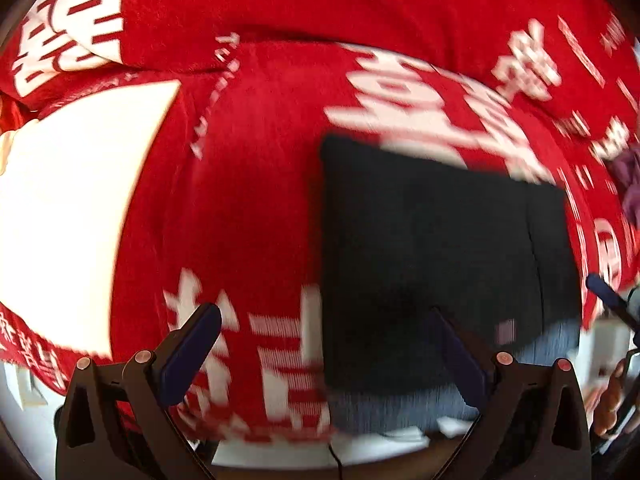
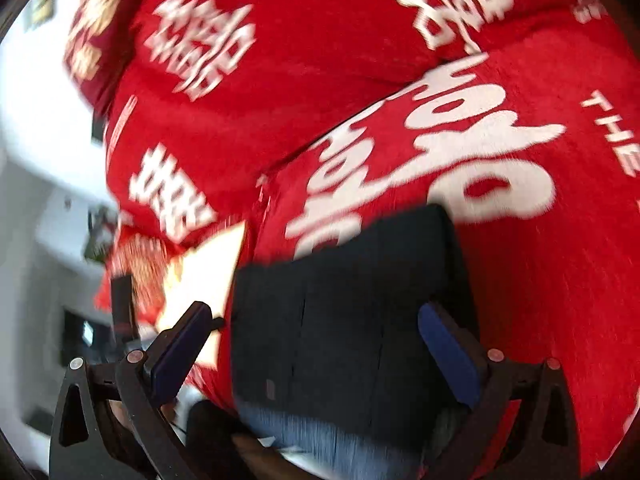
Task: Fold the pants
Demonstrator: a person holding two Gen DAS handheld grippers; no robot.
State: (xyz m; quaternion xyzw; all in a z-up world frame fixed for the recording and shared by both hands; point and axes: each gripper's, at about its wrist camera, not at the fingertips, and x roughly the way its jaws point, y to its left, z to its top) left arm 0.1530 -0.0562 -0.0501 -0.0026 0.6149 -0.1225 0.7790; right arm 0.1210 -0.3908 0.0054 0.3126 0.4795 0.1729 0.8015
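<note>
Left wrist view: black pants [image 1: 440, 248] lie folded, centre-right of frame, on a red blanket [image 1: 260, 200]; left gripper [image 1: 328, 356] spread, holding nothing. Right wrist view, blurred: pants [image 2: 344, 312] lower centre, right gripper [image 2: 316, 356] spread wide over them.

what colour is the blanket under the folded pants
Red with white lettering, clearest in the right wrist view.

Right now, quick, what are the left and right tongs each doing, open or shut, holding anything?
Left tongs: open, holding nothing, above the folded black pants.
Right tongs: open, holding nothing, also over the pants.
</note>
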